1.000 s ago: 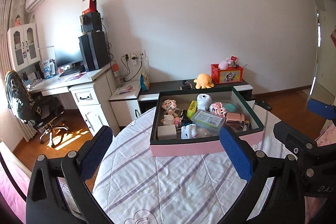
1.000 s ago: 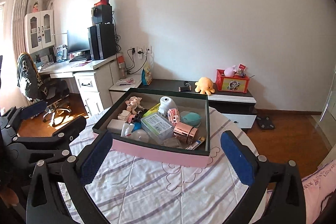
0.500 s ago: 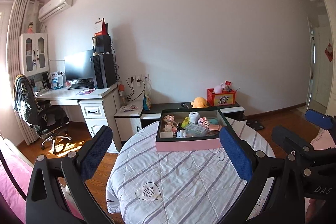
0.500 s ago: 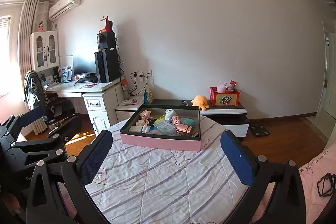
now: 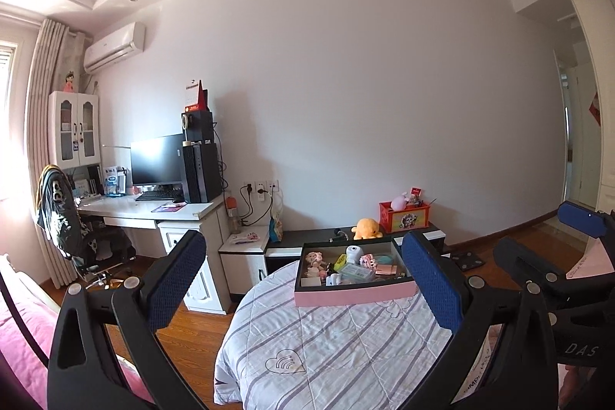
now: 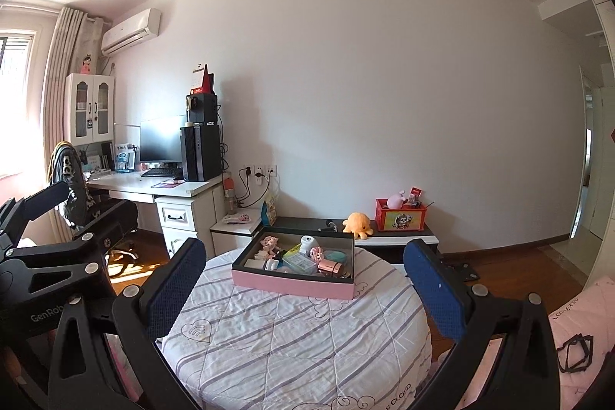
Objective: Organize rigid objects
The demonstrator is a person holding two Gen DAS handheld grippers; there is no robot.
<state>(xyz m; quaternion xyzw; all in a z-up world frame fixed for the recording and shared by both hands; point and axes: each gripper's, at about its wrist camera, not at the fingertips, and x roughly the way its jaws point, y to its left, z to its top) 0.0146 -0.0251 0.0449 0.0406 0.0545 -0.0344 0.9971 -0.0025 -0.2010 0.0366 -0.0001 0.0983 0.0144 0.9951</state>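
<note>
Pink-walled box (image 5: pixel 353 296) brims with small trinkets; both tongs (image 5: pixel 307 279) (image 6: pixel 307 279) gape wide, holding nothing.

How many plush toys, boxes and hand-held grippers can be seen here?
Plush toys: 2, the orange octopus and the pink whale.
Boxes: 2, the pink box and the red box.
Hand-held grippers: 2, left and right.
Total: 6.

A: from where I'm standing the left claw (image 5: pixel 303 279) is wide open, blue pads (image 5: pixel 175 279) spread far apart, nothing between them.

B: yep, right claw (image 6: pixel 303 283) too, fingers (image 6: pixel 436 289) splayed, nothing gripped. They're held side by side, level, both pointing forward, and each one pokes into the edge of the other's camera.
</note>
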